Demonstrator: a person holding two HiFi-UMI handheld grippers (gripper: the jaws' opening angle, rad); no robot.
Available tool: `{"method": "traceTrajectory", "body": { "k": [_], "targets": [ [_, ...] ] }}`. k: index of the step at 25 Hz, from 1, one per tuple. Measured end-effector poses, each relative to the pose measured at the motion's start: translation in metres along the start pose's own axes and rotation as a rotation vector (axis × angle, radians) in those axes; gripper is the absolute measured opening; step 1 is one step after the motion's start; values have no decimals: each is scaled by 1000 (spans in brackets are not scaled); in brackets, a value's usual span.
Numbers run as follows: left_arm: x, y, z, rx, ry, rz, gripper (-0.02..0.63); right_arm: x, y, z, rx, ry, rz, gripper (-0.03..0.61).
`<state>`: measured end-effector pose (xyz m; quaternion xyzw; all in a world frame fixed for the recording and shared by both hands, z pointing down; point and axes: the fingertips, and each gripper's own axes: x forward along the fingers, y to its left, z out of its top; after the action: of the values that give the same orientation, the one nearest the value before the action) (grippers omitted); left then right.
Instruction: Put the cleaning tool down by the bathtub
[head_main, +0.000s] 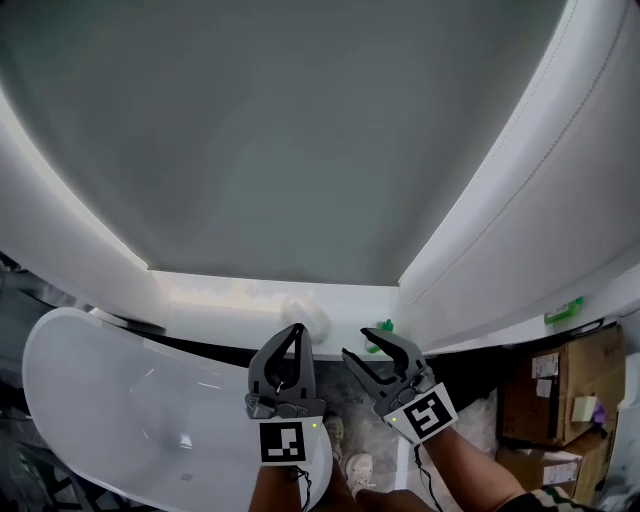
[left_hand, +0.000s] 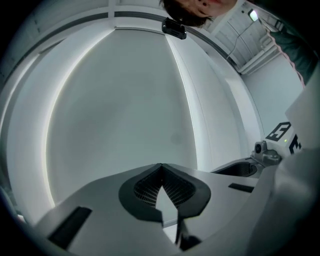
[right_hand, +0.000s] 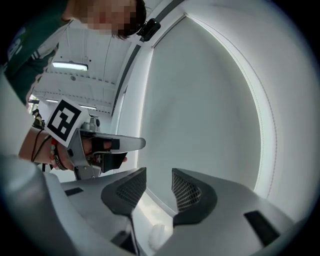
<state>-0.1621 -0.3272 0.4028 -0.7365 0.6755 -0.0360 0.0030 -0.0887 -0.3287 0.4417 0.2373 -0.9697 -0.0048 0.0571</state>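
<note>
Grey wall panelling (head_main: 280, 130) between lit white surrounds filled most of the scene, with one white bathtub (head_main: 45, 350) at the lower left and a white ledge (head_main: 220, 300) running along the foot of the wall past the tub's far end.

Nearest the camera were two pale shoes (head_main: 357, 470) on the floor and two bare forearms. Above them were two grippers, held side by side and pointing at the ledge. The left gripper (head_main: 296, 328) had its jaws brought together at the tips with nothing between them. The right gripper (head_main: 357, 342) had its jaws apart and empty.

One cleaning tool (head_main: 306, 312), a soft white lump with a blurred outline, lay on the ledge toward its front edge. It sat just past the left gripper's tips and slightly to the left of the right gripper's; contact with the left tips could not be judged. From the right gripper view it showed low down, below the open gap.

Two small green things showed: one (head_main: 381, 327) on the ledge beside the right gripper, one (head_main: 563, 310) far off to the right. At least two cardboard boxes (head_main: 560, 395) stood on the floor at the right.
</note>
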Motion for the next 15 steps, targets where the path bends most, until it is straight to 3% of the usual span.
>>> {"method": "traceTrajectory", "body": {
  "k": [7, 11, 15],
  "targets": [
    [-30, -27, 65, 3, -13, -13, 8, -51, 4, 70, 26, -67, -16, 167],
    [-59, -47, 94, 83, -2, -25, 8, -90, 15, 112, 4, -128, -29, 152],
    [-80, -81, 120, 84, -7, -43, 8, -124, 29, 144, 27, -178, -26, 139]
  ]
}}
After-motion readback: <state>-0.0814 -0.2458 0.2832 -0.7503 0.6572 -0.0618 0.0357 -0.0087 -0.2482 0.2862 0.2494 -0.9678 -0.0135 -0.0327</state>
